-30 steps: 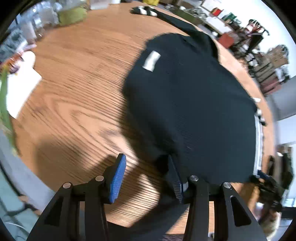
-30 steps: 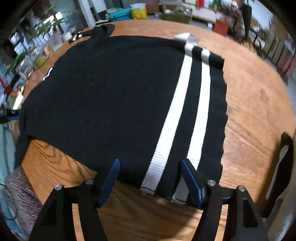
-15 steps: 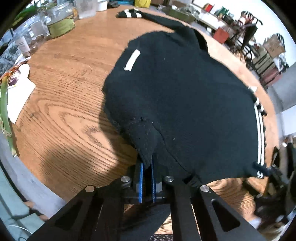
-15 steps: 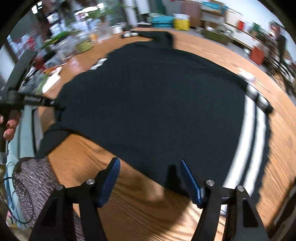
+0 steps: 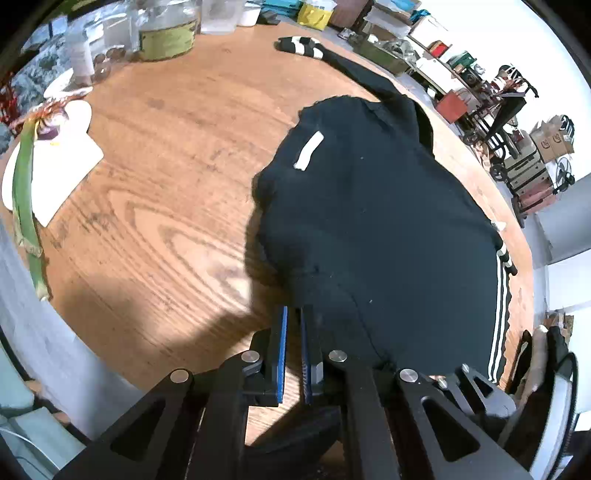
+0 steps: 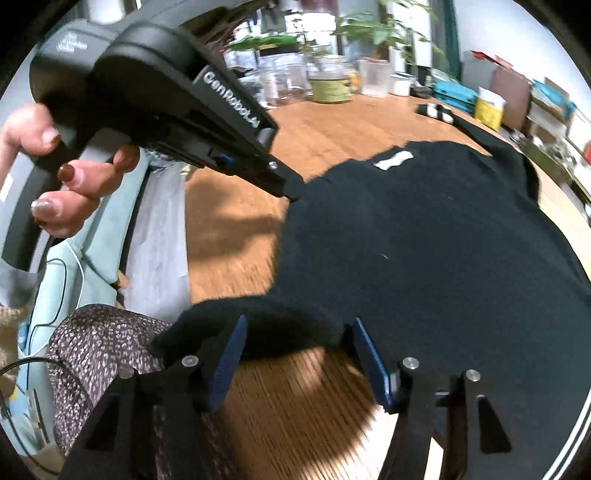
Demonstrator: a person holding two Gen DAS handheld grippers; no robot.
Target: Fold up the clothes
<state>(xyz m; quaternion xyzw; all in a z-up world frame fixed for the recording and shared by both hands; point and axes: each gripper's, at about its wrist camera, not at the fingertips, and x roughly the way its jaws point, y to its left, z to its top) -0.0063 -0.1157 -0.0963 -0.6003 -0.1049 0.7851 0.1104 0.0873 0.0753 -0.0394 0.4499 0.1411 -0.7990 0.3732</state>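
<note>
Left gripper has its blue pads pinched together on the near edge of the black sweater, lifting it a bit off the wooden table. Right gripper has been closing but is still spread, with a sleeve fold sitting between the pads. White tag faces up; jars line the far edge.

the left gripper sits at the bottom centre of the frame, its blue pads nearly together and pinching an edge of the black sweater. the sweater spreads across the right half of the wooden table, white label showing, striped cuff at top centre.
</note>
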